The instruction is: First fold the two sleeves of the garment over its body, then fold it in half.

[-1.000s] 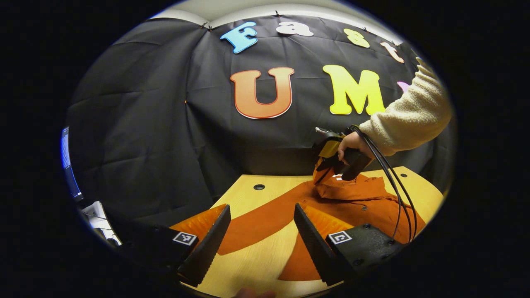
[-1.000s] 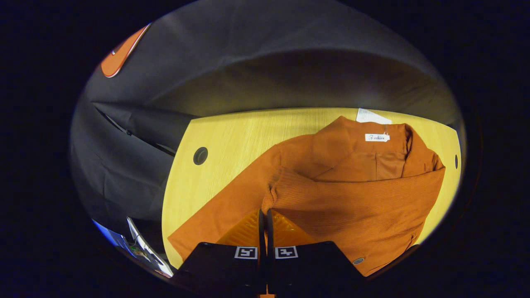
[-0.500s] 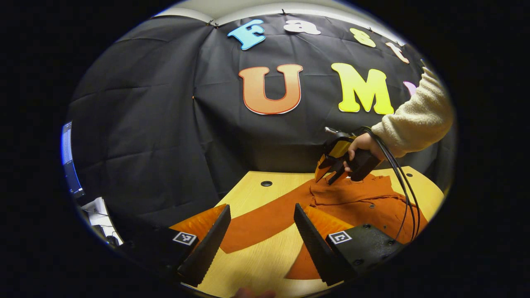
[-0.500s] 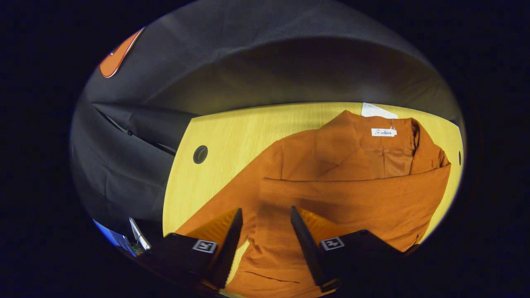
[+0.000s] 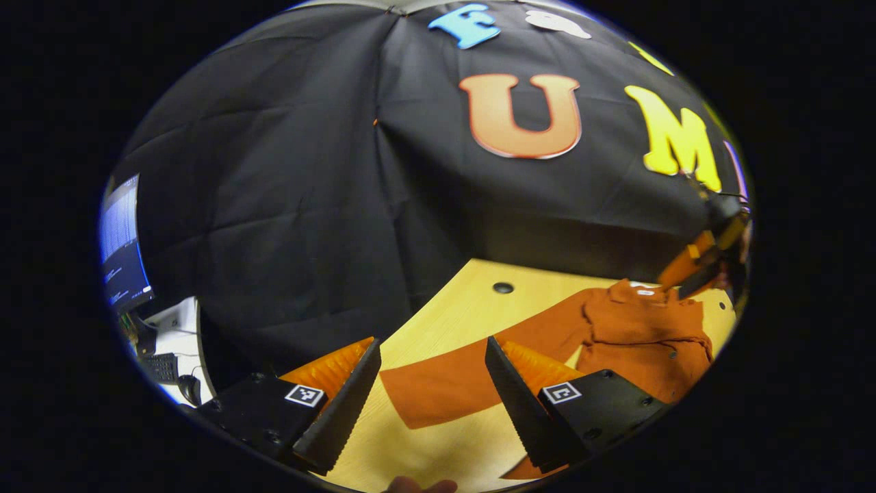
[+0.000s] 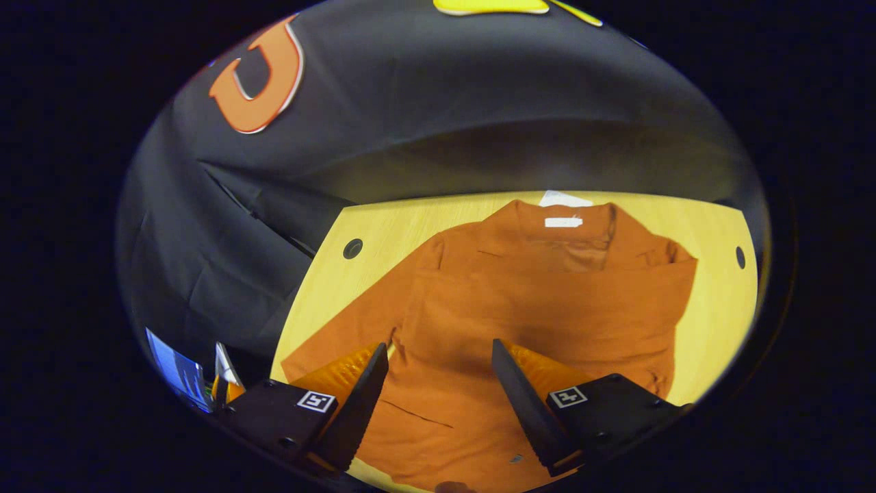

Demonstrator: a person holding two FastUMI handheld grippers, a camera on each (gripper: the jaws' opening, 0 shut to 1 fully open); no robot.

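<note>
Two grippers up, both with jaws spread wide and holding nothing. The orange garment lies flat on the yellow counter, collar toward the black cloth wall, white label showing at the neck. One sleeve is folded across the chest. The right gripper hovers above the lower body of the garment. In the left gripper view, the left gripper hangs over the other sleeve, which lies stretched out across the counter toward it.
</note>
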